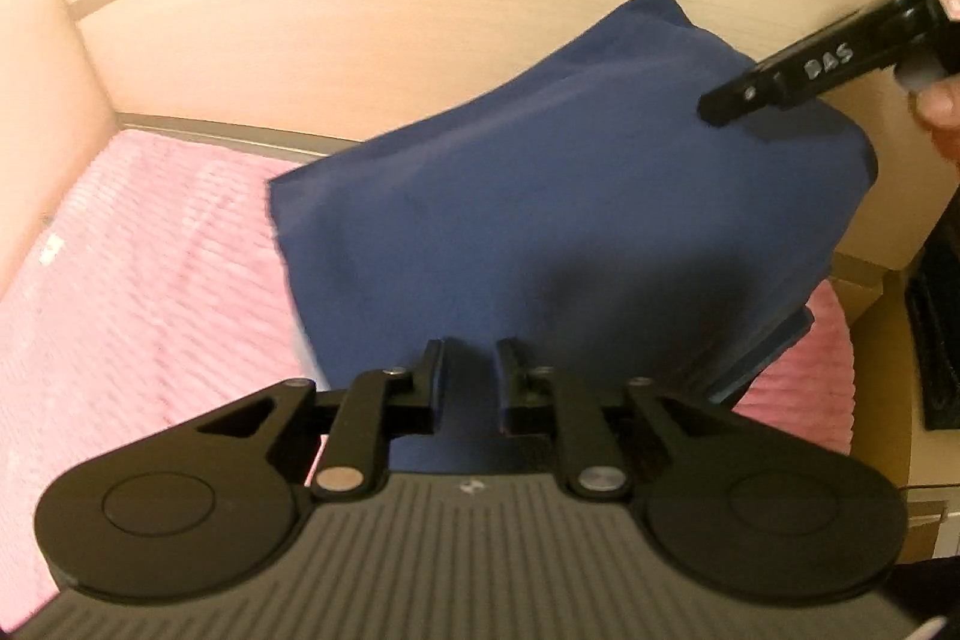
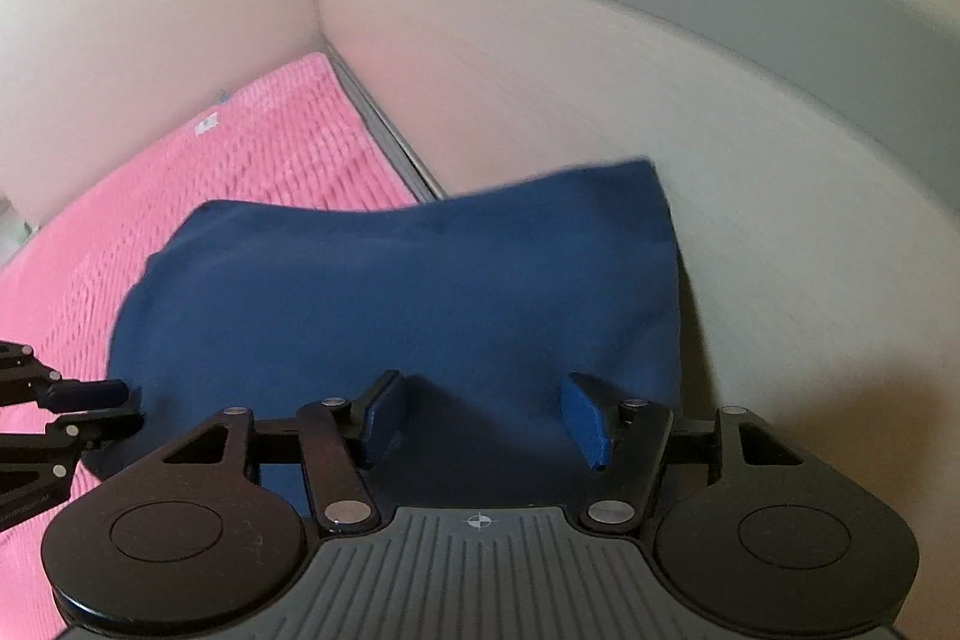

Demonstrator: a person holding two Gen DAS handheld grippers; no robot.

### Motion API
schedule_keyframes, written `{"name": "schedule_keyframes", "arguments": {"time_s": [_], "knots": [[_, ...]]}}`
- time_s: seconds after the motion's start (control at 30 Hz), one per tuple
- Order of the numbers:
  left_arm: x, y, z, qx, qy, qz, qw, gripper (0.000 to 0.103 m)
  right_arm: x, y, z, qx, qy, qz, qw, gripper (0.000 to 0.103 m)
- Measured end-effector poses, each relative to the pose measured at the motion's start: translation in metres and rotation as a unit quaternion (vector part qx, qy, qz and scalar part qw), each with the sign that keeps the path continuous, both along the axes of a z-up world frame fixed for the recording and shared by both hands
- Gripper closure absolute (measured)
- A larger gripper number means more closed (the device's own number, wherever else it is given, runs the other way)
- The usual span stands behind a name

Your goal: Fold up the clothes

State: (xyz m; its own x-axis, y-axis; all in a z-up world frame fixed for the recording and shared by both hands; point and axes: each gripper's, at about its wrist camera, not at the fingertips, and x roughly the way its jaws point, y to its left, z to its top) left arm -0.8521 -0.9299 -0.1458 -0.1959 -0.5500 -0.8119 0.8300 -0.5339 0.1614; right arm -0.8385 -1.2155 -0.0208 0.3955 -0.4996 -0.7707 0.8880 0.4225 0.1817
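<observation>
Navy folded garment (image 1: 558, 226) lies on a pink ribbed cover (image 1: 144, 280), its far edge against a pale headboard (image 1: 420, 58), right ahead of both grippers. L gripper (image 1: 471, 358) hovers over its near edge, jaws a narrow gap apart w/ nothing pinched. R gripper (image 2: 486, 415) is over the cloth's right part, blue pads wide apart and gripping nothing; L gripper sits at its left by the garment's edge.

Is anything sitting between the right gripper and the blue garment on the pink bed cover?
Nothing visible. The right gripper hangs with its fingers apart directly over the blue garment. The left gripper sits off at the garment's left edge, not in the path.
</observation>
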Motion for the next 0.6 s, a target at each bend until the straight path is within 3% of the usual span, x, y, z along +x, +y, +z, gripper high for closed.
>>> {"name": "schedule_keyframes", "arguments": {"time_s": [0.13,0.2,0.33,0.37,0.43,0.47,0.53,0.6], "knots": [[0.021,0.009,-0.004,0.018,0.004,0.053,0.9984,0.089,-0.008,0.019,0.01,-0.006,-0.004,0.014,1.0,0.04],[0.022,0.009,-0.011,0.026,-0.01,0.062,0.9977,0.089,-0.006,0.029,-0.006,0.014,0.001,0.025,1.0,0.031],[0.02,0.018,-0.006,0.016,-0.019,0.071,0.9972,0.087,-0.007,0.03,0.0,0.012,-0.01,0.011,1.0,0.031],[0.022,0.022,-0.003,0.018,-0.015,0.082,0.9964,0.082,-0.008,0.033,0.003,0.009,-0.012,0.011,1.0,0.029],[0.027,0.028,-0.001,0.023,-0.007,0.103,0.9944,0.069,-0.01,0.039,0.001,0.009,-0.008,0.015,1.0,0.011],[0.031,0.034,0.0,0.026,-0.003,0.112,0.9934,0.065,-0.013,0.046,0.0,0.013,0.0,0.017,1.0,0.008],[0.036,0.048,0.004,0.027,0.002,0.122,0.9922,0.063,-0.02,0.062,-0.002,0.019,0.017,0.021,0.999,0.008],[0.04,0.064,0.01,0.021,0.015,0.122,0.9921,0.055,-0.024,0.08,0.001,0.02,0.025,0.015,0.999,0.008]]}}
